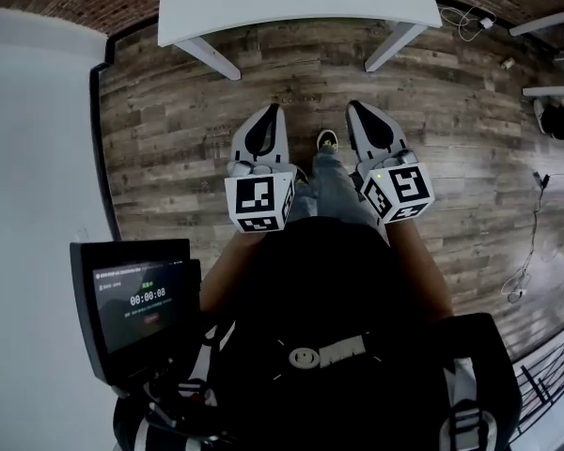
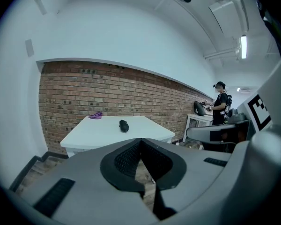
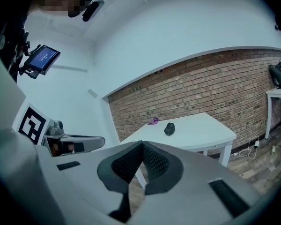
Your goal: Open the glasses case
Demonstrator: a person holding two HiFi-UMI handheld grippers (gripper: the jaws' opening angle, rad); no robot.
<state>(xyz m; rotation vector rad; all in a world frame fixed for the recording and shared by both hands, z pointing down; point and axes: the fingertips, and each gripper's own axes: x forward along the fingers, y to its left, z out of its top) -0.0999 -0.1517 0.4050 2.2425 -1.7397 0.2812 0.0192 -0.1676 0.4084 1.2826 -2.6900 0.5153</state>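
fingers (image 2: 126,161) of the left gripper (image 2: 141,142) are pressed together with nothing between them, and the right gripper (image 3: 141,145) is closed and empty the same way. well ahead of both sets of fingertips, the dark glasses case (image 2: 124,125) lies on a white table (image 2: 107,134), with a small purple object (image 2: 95,116) beyond it to the left.

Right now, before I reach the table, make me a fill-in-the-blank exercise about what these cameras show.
1. The dark glasses case lies on a white ____.
2. The small object beyond it is ____ in colour.
3. The left gripper and right gripper hold ____ between their shut jaws.
4. The wall behind is bare ____.
Missing words: table; purple; nothing; brick.
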